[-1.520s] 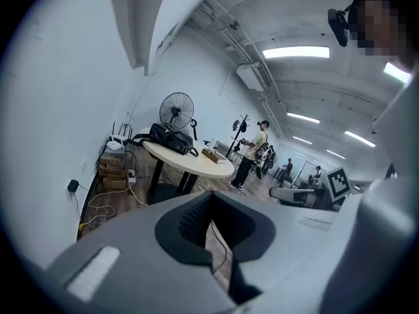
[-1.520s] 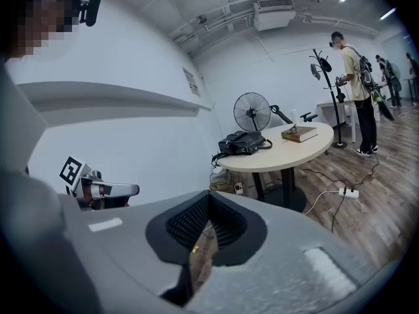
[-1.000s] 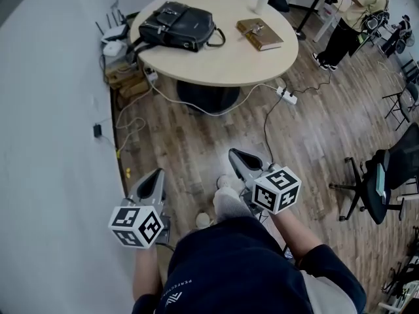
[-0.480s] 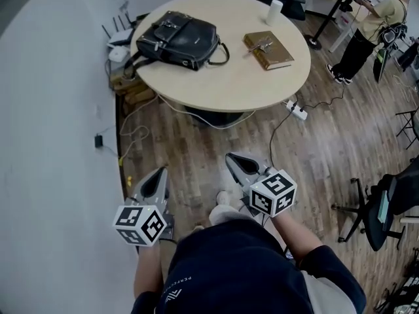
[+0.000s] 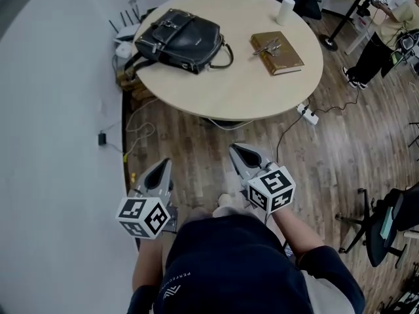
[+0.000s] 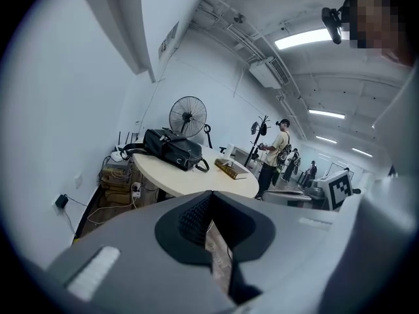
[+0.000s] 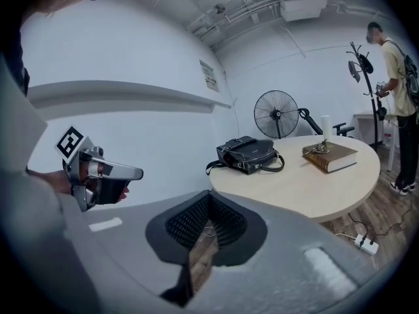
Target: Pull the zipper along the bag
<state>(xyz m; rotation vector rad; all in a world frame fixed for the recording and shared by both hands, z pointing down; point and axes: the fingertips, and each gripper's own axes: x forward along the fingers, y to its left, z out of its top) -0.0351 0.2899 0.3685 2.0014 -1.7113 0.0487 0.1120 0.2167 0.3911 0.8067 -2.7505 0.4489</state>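
You are walking up to the round surface [image 5: 242,90] at your 12 o'clock. The black bag [image 5: 180,38] is lying on its 10 o'clock part, well apart from both tools, with a brown book [image 5: 277,44] sitting toward 2 o'clock and a white cup [image 5: 286,10] standing beyond it. The left tool [image 5: 163,167] and the right tool [image 5: 237,153] are both pointing ahead over the wooden floor [image 5: 196,142], each with its jaws pressed together and nothing between them. To do this approach well, you should be steering toward the bag's side of the surface rather than its centre, keeping the tools apart, and opening the jaws only once you are standing close enough to find the zipper pull, which is too small to make out from here. One tool is likely going to be steadying the bag while the other is pulling. Compared with a second ago, the surface is sitting lower and larger in the head view, its near edge is coming closer to the tool tips, and the person [image 5: 370,54] at 2 o'clock is sliding toward the frame's edge
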